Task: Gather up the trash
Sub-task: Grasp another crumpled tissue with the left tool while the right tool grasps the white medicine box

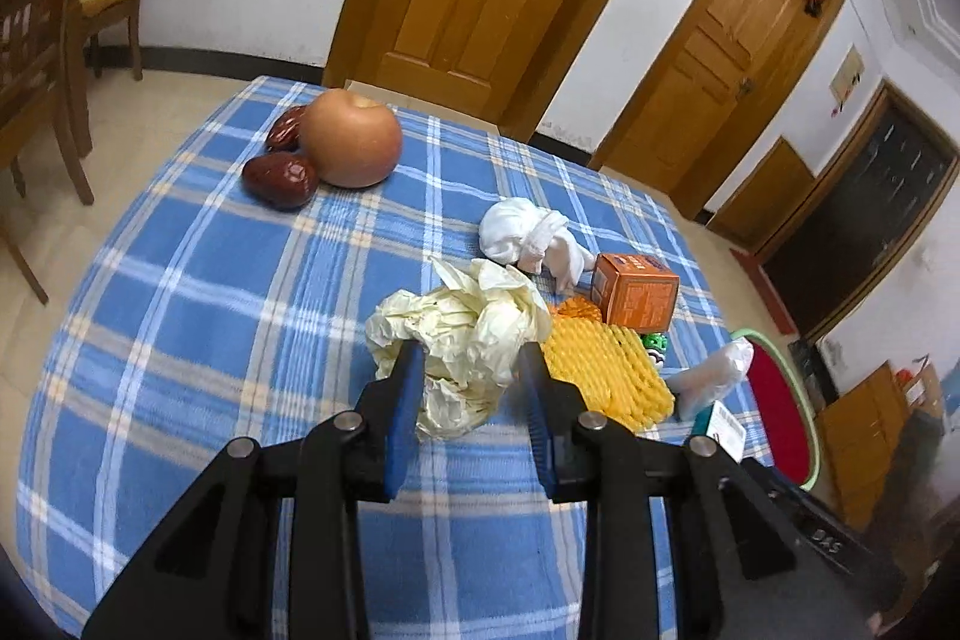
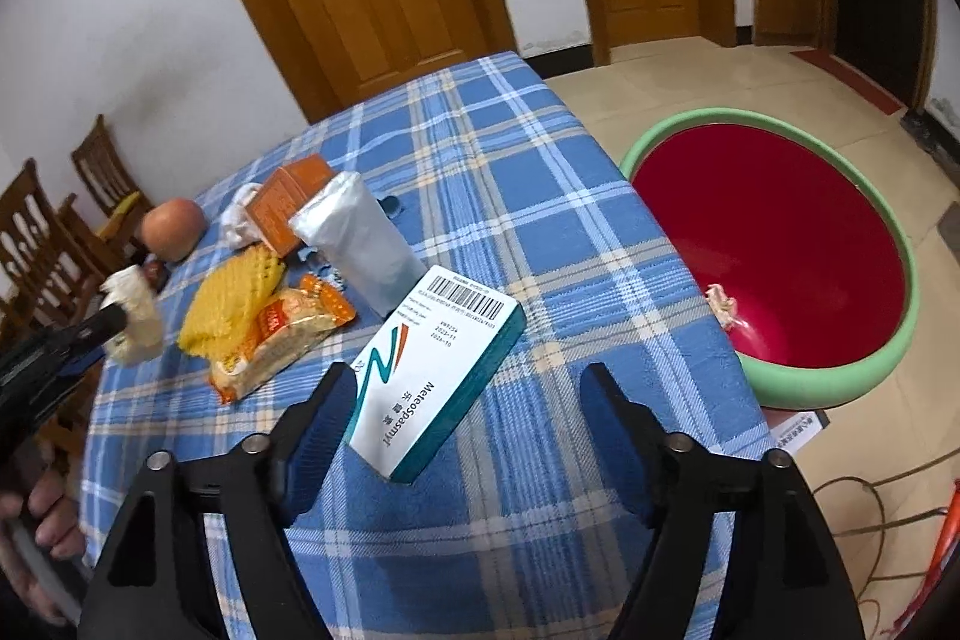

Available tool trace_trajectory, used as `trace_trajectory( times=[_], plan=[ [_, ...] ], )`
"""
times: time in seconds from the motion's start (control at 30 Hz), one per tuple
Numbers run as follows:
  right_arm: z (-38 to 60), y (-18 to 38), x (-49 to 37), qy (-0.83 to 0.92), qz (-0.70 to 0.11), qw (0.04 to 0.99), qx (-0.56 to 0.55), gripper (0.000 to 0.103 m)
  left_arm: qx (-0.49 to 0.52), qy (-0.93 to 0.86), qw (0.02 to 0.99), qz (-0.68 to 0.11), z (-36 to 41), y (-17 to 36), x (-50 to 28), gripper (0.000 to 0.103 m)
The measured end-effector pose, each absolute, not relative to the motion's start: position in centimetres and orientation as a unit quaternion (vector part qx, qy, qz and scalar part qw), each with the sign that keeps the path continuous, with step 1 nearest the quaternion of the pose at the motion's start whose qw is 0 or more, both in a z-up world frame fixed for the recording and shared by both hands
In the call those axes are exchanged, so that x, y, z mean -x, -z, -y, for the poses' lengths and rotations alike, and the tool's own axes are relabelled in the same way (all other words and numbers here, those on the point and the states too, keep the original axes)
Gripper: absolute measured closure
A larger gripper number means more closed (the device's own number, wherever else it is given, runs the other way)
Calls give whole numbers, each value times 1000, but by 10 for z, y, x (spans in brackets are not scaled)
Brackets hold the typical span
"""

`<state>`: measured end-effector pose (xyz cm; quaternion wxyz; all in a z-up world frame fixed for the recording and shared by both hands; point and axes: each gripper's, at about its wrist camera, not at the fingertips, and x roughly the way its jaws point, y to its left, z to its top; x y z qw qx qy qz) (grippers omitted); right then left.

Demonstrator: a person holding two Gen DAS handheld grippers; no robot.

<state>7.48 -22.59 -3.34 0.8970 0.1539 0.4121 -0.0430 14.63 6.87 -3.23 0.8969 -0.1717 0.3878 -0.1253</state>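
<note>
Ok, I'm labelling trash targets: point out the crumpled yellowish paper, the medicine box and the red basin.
crumpled yellowish paper (image 1: 465, 340): left wrist view, middle of the wad.
medicine box (image 2: 426, 370): right wrist view, white top face.
red basin (image 2: 840, 379): right wrist view, green rim at the front.

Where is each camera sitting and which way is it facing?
Left wrist: on the left gripper, angled down over the table; jaws shut on the yellowish paper wad, apple beyond.
Right wrist: on the right gripper, angled down at the medicine box between its open jaws, red basin on the floor to the right; a hand shows lower left.
Shared: table, apple, orange box, yellow foam net, basin.
</note>
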Motion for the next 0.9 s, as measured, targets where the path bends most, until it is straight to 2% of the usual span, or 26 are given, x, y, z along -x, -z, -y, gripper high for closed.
trace_trajectory(
  times=[0.17,0.77,0.83,0.9],
  plan=[
    [213,40,-82,47,-430,889,-148,21,178,130,898,-380,-72,33,-141,71],
    [179,53,-103,87,-437,892,-80,19,176,140,896,-383,-64,37,-136,71],
    [178,54,-100,82,-434,894,-70,20,174,143,896,-383,-62,36,-134,71],
    [180,53,-94,81,-429,897,-65,31,171,146,896,-383,-59,34,-132,71]
  ],
)
